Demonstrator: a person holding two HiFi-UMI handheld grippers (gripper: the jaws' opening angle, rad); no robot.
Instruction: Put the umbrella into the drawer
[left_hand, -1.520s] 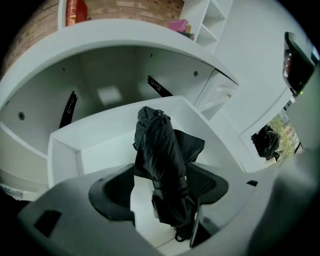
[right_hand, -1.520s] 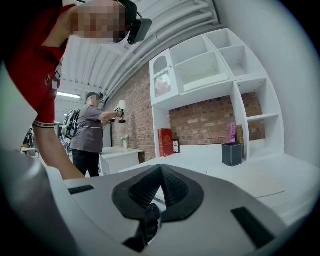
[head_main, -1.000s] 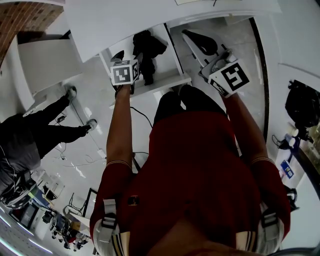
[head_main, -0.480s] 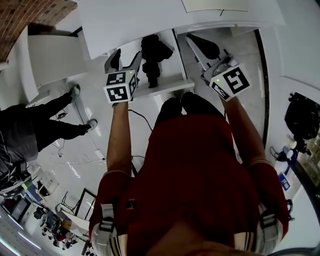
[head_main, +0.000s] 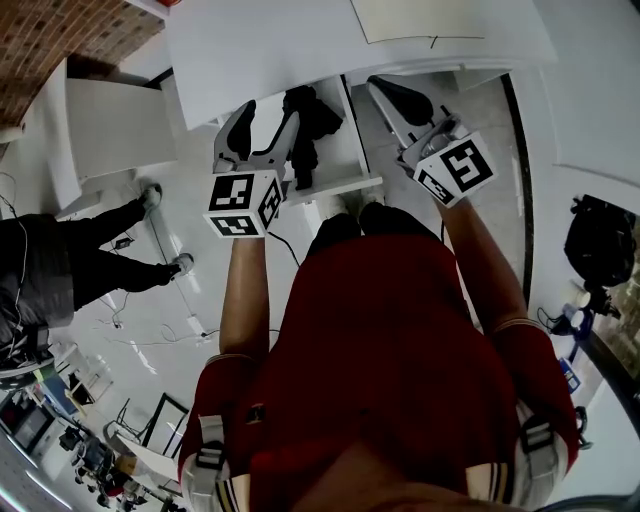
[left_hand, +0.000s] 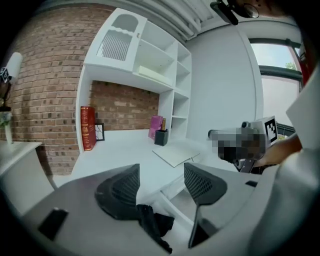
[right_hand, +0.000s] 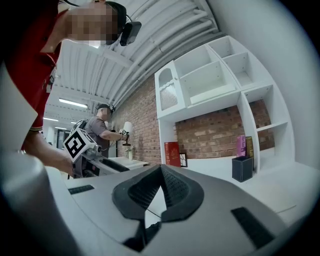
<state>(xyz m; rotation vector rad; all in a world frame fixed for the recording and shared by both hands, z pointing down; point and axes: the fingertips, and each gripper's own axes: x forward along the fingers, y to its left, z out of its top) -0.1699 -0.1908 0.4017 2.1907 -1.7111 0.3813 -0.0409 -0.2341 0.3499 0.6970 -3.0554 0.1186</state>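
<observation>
Umbrella: the black umbrella (head_main: 305, 118) lies bunched inside the open drawer (head_main: 336, 186), under the desk (head_main: 290, 50) edge.
Left gripper: the left gripper (left_hand: 161, 175) is raised over the drawer, its 2 jaws wide apart and starting to close. Nothing sits between the pads; the umbrella is lower down.
Right gripper: the right gripper (right_hand: 161, 172) has its jaws pressed together, holding nothing, beside the drawer.
Stage: the umbrella looks placed, and the drawer is not yet pushed in.
Risk 1: loose fabric standing high may catch under the desk edge and jam the drawer.
Risk 2: a fold hanging over the rim could get pinched.
Risk 3: a push at 1 corner only may skew the drawer.
</observation>
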